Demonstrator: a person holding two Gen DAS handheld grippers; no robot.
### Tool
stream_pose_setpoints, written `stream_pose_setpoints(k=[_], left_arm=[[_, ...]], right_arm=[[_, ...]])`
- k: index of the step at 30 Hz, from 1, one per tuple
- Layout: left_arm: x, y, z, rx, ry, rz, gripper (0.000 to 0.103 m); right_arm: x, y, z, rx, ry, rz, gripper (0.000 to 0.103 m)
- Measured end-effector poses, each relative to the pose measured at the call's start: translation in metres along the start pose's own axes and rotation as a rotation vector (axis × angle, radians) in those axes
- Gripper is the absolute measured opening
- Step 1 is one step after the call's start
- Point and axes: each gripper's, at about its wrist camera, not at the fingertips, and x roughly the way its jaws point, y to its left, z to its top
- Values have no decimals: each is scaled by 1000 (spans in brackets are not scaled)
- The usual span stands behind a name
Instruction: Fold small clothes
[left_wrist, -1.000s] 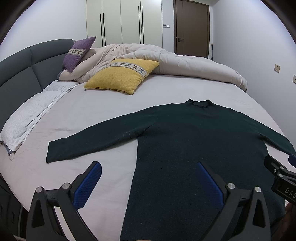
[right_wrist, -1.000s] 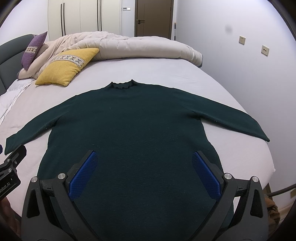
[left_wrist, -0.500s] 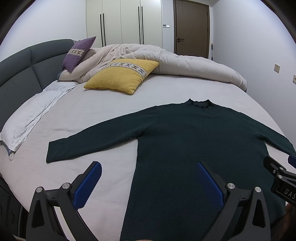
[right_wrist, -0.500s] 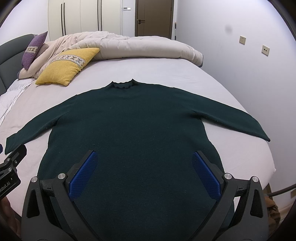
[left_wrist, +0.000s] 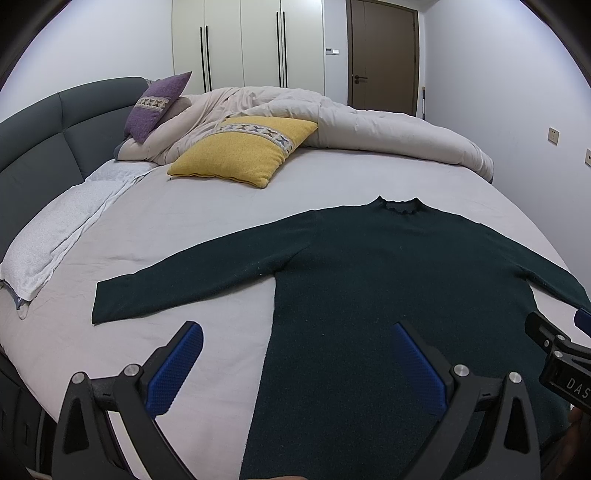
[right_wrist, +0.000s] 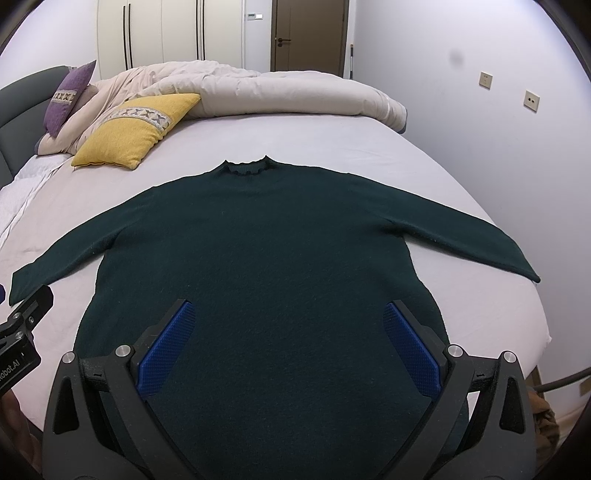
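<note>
Looking along the left gripper (left_wrist: 293, 360), its fingers spread wide, the dark green knit sweater (left_wrist: 388, 288) lies flat on the grey-sheeted bed (left_wrist: 207, 218). The right gripper (right_wrist: 291, 341) hovers open-fingered above the hem; pinching one knit layer could drag the sweater askew.

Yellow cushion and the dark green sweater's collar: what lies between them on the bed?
Only bare pale bedsheet lies between the yellow cushion and the dark green sweater's collar; both wrist views show this.

1 dark green sweater (right_wrist: 258, 258) on 1 bed (right_wrist: 332, 144). 2 cushions — 1 yellow (left_wrist: 240, 151), 1 purple (left_wrist: 157, 99) — plus 1 duvet (left_wrist: 369, 129), 1 white towel (left_wrist: 62, 229). 2 grippers: left (left_wrist: 295, 365), right (right_wrist: 286, 343).
</note>
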Motion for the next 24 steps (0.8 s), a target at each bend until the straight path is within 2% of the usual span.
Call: stream_pose_setpoints(k=[24], left_arm=[[3, -1, -3, -1, 6, -2, 103]], right_arm=[[9, 2, -3, -3, 20, 3, 103]])
